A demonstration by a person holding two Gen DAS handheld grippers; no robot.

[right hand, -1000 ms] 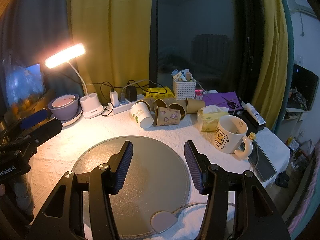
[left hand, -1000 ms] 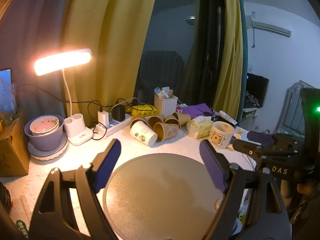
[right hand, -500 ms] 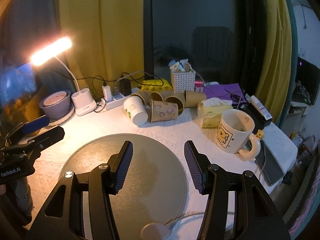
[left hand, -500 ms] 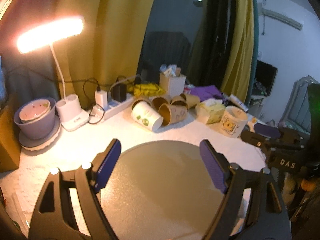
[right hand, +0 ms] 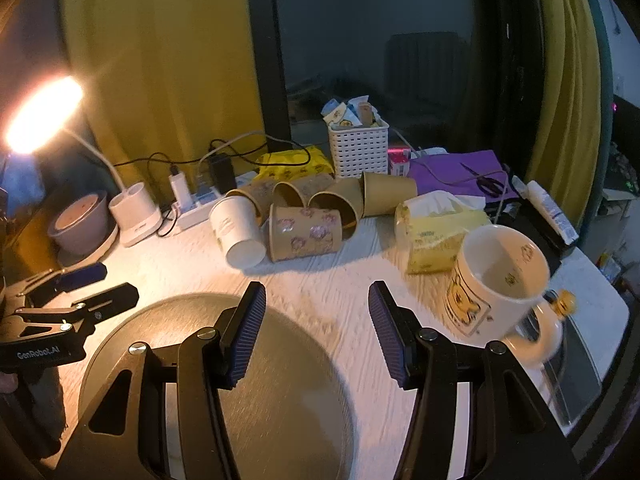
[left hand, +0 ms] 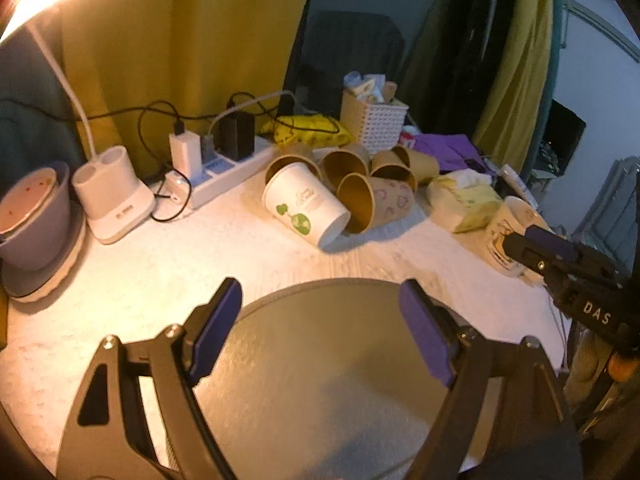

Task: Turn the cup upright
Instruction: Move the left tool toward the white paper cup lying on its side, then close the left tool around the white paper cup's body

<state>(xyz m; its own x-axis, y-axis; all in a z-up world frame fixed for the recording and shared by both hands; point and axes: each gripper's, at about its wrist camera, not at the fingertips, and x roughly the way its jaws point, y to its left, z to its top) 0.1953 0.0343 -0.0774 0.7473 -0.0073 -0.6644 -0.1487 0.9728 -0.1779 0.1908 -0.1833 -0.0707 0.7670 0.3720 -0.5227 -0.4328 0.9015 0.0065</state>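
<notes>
white cup [right hand: 236, 230] on its side, base toward us | ahead-left of right gripper [right hand: 316, 336] | both fingers spread, empty | left gripper [left hand: 320, 328] farther

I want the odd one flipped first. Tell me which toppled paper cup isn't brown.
The white paper cup with green print, lying at the left end of the pile; the others are brown kraft.

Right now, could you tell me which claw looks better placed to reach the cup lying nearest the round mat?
Probably the left claw: open, aimed almost straight at the tipped white paper cup. The right claw, also open, has it up to its left.
</notes>
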